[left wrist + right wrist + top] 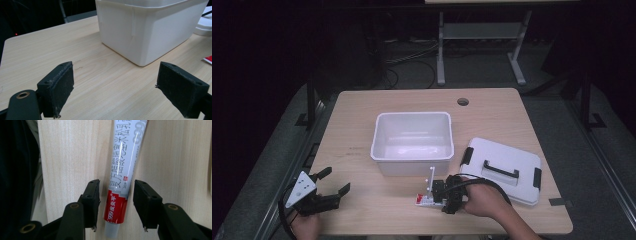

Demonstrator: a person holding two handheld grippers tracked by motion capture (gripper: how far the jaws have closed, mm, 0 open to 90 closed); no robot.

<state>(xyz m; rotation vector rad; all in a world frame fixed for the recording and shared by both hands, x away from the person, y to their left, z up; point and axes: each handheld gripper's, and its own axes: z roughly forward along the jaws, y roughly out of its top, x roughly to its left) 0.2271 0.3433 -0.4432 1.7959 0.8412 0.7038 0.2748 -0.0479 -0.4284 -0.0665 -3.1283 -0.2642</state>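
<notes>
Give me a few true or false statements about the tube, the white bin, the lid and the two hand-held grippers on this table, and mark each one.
1. The tube lies flat on the table between the jaws of the right hand-held gripper. True.
2. The lid is on the white bin. False: it lies on the table beside the bin.
3. The left hand-held gripper is open with nothing between its jaws. True.
4. The tube is inside the bin. False: it lies on the table in front of it.
</notes>
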